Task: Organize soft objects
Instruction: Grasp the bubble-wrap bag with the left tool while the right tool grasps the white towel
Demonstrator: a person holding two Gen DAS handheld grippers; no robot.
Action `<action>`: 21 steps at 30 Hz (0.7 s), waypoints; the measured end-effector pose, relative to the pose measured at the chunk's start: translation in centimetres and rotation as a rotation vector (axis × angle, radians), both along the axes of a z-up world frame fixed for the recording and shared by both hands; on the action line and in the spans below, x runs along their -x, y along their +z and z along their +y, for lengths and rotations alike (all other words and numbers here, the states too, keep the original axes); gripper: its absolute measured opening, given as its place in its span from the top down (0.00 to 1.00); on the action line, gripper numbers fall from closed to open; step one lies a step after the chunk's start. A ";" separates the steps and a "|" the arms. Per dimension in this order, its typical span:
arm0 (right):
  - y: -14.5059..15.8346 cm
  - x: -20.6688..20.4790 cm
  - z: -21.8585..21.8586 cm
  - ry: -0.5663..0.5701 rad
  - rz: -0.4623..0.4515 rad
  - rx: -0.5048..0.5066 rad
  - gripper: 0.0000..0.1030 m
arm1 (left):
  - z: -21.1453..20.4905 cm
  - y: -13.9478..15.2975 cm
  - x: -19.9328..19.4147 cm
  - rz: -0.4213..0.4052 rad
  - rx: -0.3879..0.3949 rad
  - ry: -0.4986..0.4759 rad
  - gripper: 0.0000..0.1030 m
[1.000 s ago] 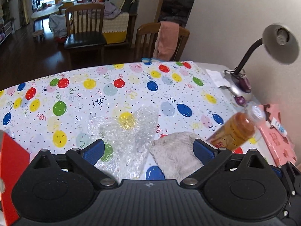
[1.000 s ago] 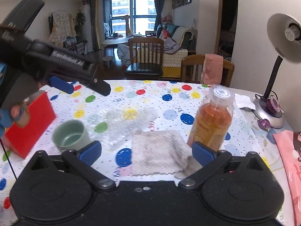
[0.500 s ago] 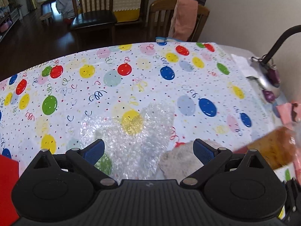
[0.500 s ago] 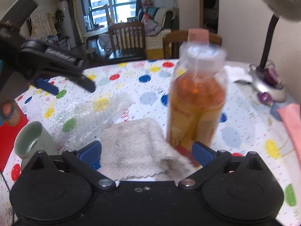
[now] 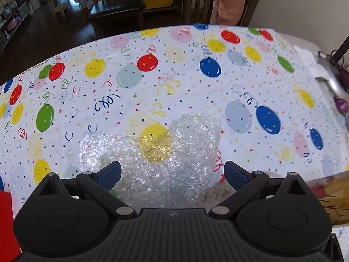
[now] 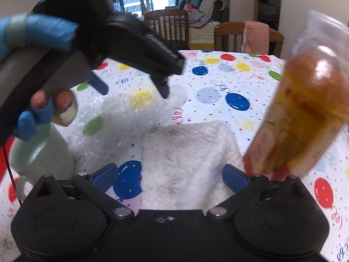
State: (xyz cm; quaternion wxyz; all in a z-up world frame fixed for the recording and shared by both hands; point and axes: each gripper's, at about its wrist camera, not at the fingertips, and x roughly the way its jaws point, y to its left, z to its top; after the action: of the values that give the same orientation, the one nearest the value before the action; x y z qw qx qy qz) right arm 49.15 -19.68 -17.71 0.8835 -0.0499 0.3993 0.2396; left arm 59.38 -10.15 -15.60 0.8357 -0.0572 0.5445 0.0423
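A crumpled sheet of clear bubble wrap (image 5: 161, 159) lies flat on the balloon-print tablecloth (image 5: 174, 83). My left gripper (image 5: 172, 174) hovers open just above its near part, blue pads spread to either side. In the right wrist view the bubble wrap (image 6: 122, 126) sits left of a folded white fluffy cloth (image 6: 187, 157). My right gripper (image 6: 170, 174) is open low over that cloth, pads on both sides of it. The left gripper (image 6: 133, 89) appears there from the side, above the wrap. A sliver of the cloth (image 5: 220, 192) shows in the left view.
An orange drink bottle (image 6: 305, 109) stands close to the right of the cloth. A pale green cup (image 6: 41, 150) sits left, with a red box (image 5: 8, 224) beyond it. A desk lamp base (image 5: 333, 80) is at the right edge. Chairs (image 5: 117, 6) stand past the far edge.
Both grippers have dropped lower and moved forward: the left one now sits over the bubble wrap, the right one close over the cloth, with the bottle looming larger at right.
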 end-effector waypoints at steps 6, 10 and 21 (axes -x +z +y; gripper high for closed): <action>-1.3 -0.2 1.2 0.024 -0.019 0.080 0.06 | -0.2 -2.1 -0.9 0.034 -0.044 0.013 0.02; -1.9 -0.4 1.5 0.026 -0.018 0.103 0.11 | 0.7 -2.9 -1.5 0.047 -0.042 0.059 0.03; -2.1 0.0 1.4 0.001 -0.045 0.144 0.27 | 1.9 -3.0 -1.4 0.042 -0.005 0.143 0.24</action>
State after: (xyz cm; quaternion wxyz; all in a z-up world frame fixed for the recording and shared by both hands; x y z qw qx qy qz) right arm 49.14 -18.24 -19.83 0.8863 -0.1187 0.3956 0.2095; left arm 60.81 -8.26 -18.65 0.8191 -0.0929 0.5564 0.1043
